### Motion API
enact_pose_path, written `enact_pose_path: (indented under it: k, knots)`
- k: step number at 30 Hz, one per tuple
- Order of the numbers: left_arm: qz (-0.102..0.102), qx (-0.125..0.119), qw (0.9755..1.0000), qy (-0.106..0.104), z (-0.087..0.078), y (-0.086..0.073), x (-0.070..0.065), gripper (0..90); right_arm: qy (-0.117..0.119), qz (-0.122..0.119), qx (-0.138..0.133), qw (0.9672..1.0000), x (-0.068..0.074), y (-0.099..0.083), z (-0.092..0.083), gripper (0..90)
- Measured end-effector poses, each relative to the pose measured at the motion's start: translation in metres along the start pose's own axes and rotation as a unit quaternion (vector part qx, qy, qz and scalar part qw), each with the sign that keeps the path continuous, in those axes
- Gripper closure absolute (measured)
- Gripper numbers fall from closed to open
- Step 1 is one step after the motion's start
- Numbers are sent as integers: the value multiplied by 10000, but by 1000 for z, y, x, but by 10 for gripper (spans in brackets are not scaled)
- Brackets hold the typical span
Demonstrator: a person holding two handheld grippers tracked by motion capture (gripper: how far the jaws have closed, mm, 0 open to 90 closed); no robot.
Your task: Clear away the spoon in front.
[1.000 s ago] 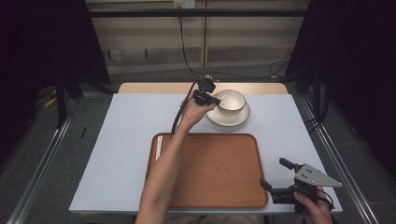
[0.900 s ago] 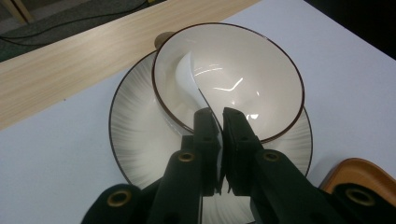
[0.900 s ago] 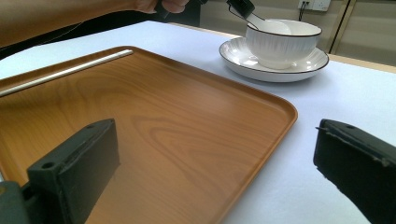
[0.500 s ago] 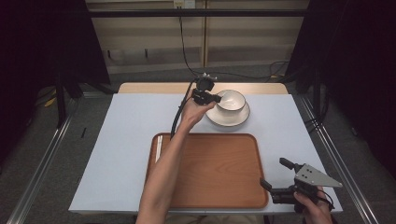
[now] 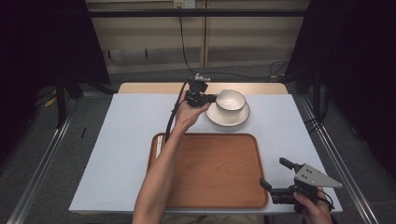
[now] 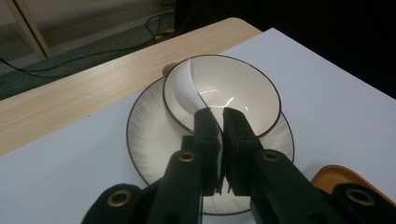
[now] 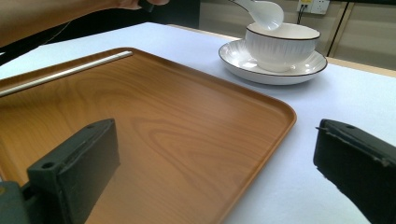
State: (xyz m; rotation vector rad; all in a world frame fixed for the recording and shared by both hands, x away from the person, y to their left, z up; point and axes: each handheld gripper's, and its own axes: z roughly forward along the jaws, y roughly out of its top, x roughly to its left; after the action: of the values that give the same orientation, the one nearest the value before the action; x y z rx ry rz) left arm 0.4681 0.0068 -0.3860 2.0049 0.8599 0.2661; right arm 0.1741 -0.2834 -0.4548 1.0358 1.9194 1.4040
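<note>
We see the left gripper (image 5: 211,98) at the far side of the table (image 5: 116,140), and its jaws are clenched on the handle of a white spoon (image 6: 187,88). The scoop end of the spoon hangs over the white bowl (image 5: 230,100), just above its rim (the right gripper view shows it best). The bowl sits on a white plate (image 5: 219,119), just past the far edge of the brown tray (image 5: 210,172). Since a second ago, the left hand has moved a little away from us and lifted a bit, so the spoon sits higher over the bowl now. The bowl and the plate have not moved. The right gripper (image 5: 275,179) has stayed where it was, near the right front corner of the tray, and its jaws stand wide apart with nothing in them. A pair of pale chopsticks (image 5: 159,145) lies at the left edge of the tray, same as before.
</note>
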Motion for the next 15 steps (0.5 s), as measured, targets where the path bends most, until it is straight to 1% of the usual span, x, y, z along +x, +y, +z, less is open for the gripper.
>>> enact_pose_path:
  k: [1,2,3,5,6,7,9,10,11,12,13,15]
  knots:
    - [-28,-56,10000,36,-2,-1,0,851,-11,-5,-1,10000,0,0,0,0]
    - [-3,-54,10000,36,-5,-2,1,851,-33,-8,9,10000,0,0,0,0]
    - [-3,-66,10000,63,-8,-3,1,851,-24,-16,2,10000,-1,0,0,0]
    - [-30,-146,9999,49,-13,-5,2,851,-14,-8,3,10000,0,0,1,0]
    - [-9,-153,9999,73,-16,-6,2,851,-5,-13,5,10000,0,0,1,0]
    - [-57,-189,9998,59,-19,-8,2,851,2,-8,23,10000,0,0,0,0]
    - [-92,-290,9995,113,-26,-12,3,851,-4,2,13,10000,0,0,0,0]
    - [-110,-311,9994,124,-28,-14,4,851,-10,-10,8,10000,0,0,0,0]
    - [-72,-298,9994,147,-30,-15,4,851,-1,-4,18,10000,0,0,0,0]
    - [-94,-358,9991,184,-33,-17,4,851,2,2,16,10000,0,0,0,0]
    - [-91,-348,9991,210,-36,-19,4,851,-17,-18,9,10000,1,0,1,0]
    - [-103,-403,9989,230,-41,-21,5,851,-27,1,11,10000,1,0,0,0]
